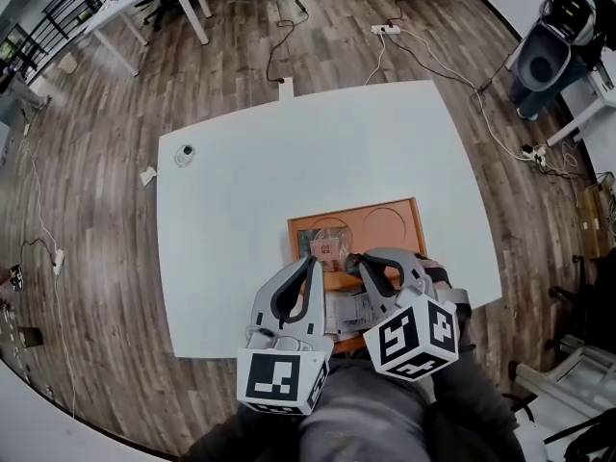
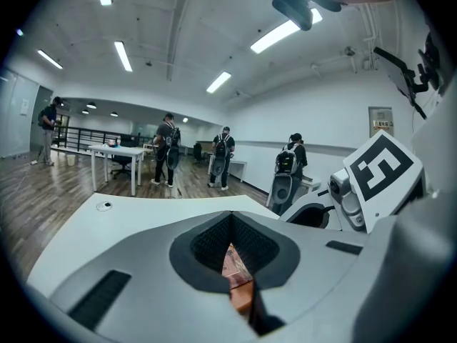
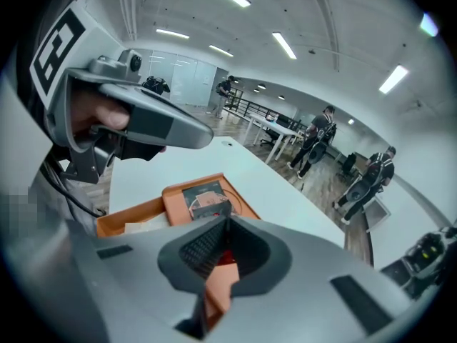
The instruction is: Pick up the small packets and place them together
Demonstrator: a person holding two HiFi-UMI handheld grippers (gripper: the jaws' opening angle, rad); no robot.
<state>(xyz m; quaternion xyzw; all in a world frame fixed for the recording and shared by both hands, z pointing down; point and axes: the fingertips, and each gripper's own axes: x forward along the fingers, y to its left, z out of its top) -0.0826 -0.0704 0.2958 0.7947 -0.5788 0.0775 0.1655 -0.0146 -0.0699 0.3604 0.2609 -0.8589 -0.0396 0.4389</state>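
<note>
An orange tray [image 1: 397, 221] lies near the front edge of the white table [image 1: 241, 210]. A brown small packet [image 1: 325, 244] rests in the tray's left round recess. White packets [image 1: 354, 312] lie in the tray's near compartment. My left gripper [image 1: 313, 261] hovers over the tray's left side, jaws shut with nothing between them. My right gripper [image 1: 354, 260] is close beside it over the tray's middle, also shut and empty. In the right gripper view the brown packet [image 3: 207, 199] and the tray [image 3: 136, 216] lie just past the right gripper [image 3: 227, 220]. The left gripper [image 2: 230, 214] shows a strip of packet through its gap.
A small round fitting [image 1: 184, 153] sits at the table's far left. Cables and a power strip [image 1: 386, 29] lie on the wooden floor beyond. Several people [image 2: 168, 148] stand by desks in the background. A wheeled machine [image 1: 549, 56] stands at the far right.
</note>
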